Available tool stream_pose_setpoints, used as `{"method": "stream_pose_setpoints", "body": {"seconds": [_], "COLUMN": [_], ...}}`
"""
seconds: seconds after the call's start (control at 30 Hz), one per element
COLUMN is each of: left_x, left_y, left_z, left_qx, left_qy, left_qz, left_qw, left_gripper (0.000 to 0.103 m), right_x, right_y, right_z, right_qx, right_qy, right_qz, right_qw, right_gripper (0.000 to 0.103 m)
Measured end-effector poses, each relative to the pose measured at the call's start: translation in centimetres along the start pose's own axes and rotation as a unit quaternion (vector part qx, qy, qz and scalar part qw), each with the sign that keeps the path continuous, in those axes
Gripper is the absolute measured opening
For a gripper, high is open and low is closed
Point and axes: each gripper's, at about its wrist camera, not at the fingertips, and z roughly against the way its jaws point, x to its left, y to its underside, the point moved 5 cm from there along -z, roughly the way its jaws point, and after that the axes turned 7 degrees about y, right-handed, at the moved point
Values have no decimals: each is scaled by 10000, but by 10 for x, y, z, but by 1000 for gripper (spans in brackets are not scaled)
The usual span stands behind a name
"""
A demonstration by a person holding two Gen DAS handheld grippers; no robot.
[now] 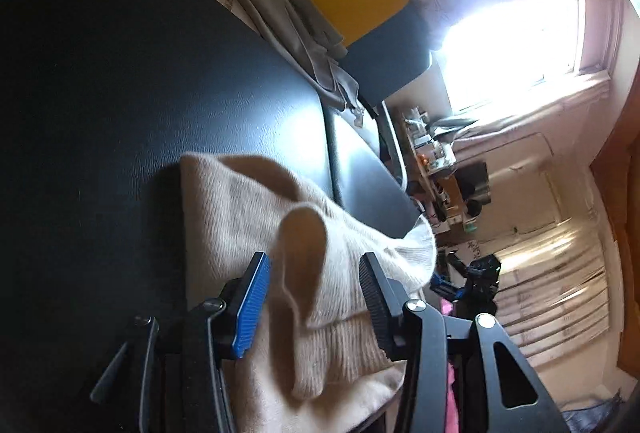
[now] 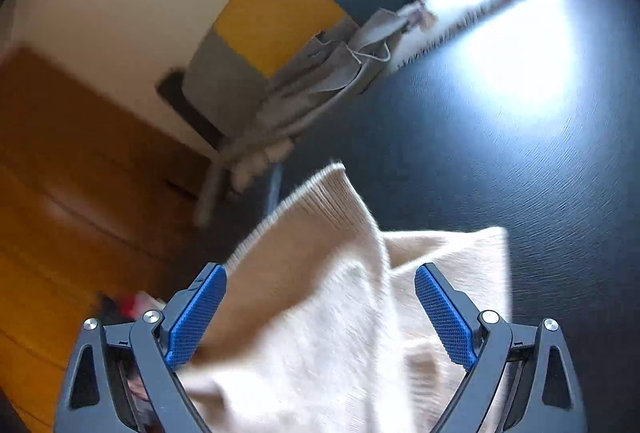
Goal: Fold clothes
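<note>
Left gripper (image 1: pixel 314 307): fingers apart, cream fold between, no grip.
Right gripper (image 2: pixel 320 317): fingers spread wide over cloth.
Table (image 1: pixel 140 81): black, bearing everything.
Cream knit garment (image 2: pixel 340 313): 6 o'clock, rumpled.
Grey cloth (image 2: pixel 320 85): 11 o'clock.

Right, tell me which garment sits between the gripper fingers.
The cream knit, lying between both open hand-held grippers; the grey garment lies far off by the cushion.

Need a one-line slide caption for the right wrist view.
Open right gripper straddles a rumpled cream ribbed-knit garment on the black tabletop, grey cloth heaped behind.
</note>
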Motion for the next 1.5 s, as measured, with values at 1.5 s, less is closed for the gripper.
{"method": "stream_pose_setpoints", "body": {"seconds": [1.5], "left_x": [-8], "left_y": [30], "left_z": [5], "left_qx": [556], "left_qy": [-1747], "left_qz": [-1570], "left_qw": [9704], "left_gripper": [45], "right_x": [-26], "right_y": [60], "right_z": [35], "right_qx": [601], "right_qy": [1653], "right_qz": [1890], "right_qw": [9661], "right_gripper": [66]}}
